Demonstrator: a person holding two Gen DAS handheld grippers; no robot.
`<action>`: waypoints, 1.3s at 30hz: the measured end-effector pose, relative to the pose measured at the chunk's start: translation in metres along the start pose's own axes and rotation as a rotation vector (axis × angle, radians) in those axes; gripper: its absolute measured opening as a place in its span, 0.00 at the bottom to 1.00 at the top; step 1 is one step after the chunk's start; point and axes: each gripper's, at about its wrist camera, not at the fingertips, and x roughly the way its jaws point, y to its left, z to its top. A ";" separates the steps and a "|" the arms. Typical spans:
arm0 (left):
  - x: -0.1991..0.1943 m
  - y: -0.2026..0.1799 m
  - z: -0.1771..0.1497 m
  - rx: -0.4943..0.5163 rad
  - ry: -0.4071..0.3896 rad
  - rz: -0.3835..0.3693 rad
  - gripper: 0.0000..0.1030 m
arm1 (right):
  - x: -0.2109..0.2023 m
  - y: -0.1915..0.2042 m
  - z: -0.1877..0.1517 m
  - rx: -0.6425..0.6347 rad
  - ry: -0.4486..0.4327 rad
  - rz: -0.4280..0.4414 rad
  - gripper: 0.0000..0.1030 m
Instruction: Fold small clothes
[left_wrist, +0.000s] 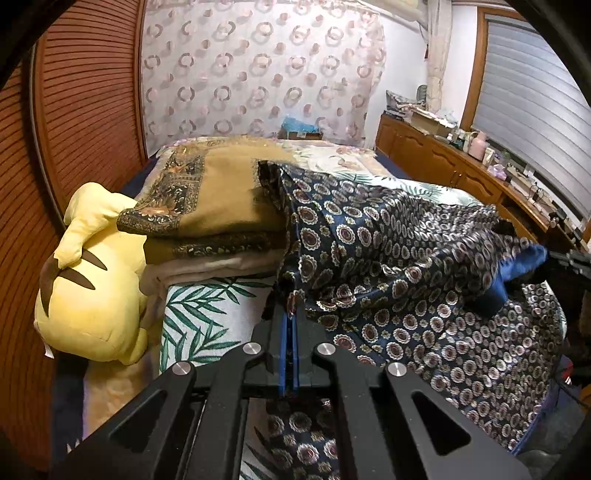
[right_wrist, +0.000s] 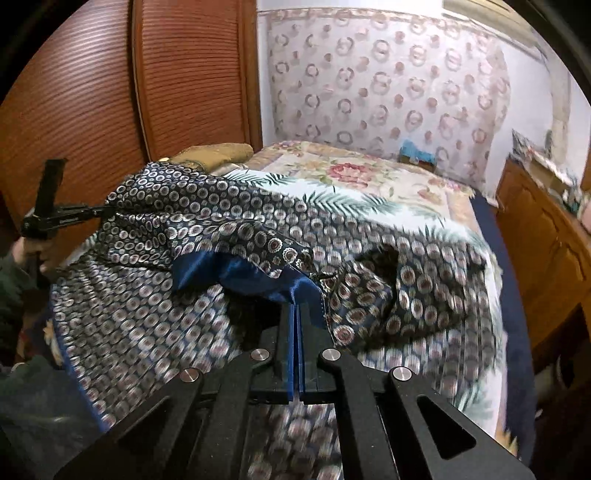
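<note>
A navy cloth with round medallion print and a plain blue border (left_wrist: 388, 258) is lifted over the bed, its lower part draped on the sheet. My left gripper (left_wrist: 290, 314) is shut on one edge of it. My right gripper (right_wrist: 297, 304) is shut on the blue border (right_wrist: 258, 277). The cloth (right_wrist: 184, 221) hangs between the two. The left gripper also shows at the left of the right wrist view (right_wrist: 99, 212), the right gripper at the right edge of the left wrist view (left_wrist: 546, 258).
A stack of folded tan and cream cloths (left_wrist: 221, 206) lies on the leaf-print bed sheet (left_wrist: 207, 314). A yellow plush toy (left_wrist: 96, 288) sits left of it. A wooden louvred wardrobe (left_wrist: 81, 110) stands left, a wooden cabinet (left_wrist: 461, 173) with clutter right.
</note>
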 end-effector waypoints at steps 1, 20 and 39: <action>-0.002 0.001 0.000 -0.002 -0.003 -0.002 0.02 | -0.004 0.000 -0.006 0.010 0.000 0.000 0.01; -0.001 0.010 -0.013 -0.033 0.023 -0.001 0.02 | -0.071 -0.009 -0.050 0.093 0.001 -0.091 0.10; 0.007 -0.002 -0.030 -0.011 0.069 0.010 0.02 | -0.024 -0.083 -0.060 0.228 0.077 -0.282 0.42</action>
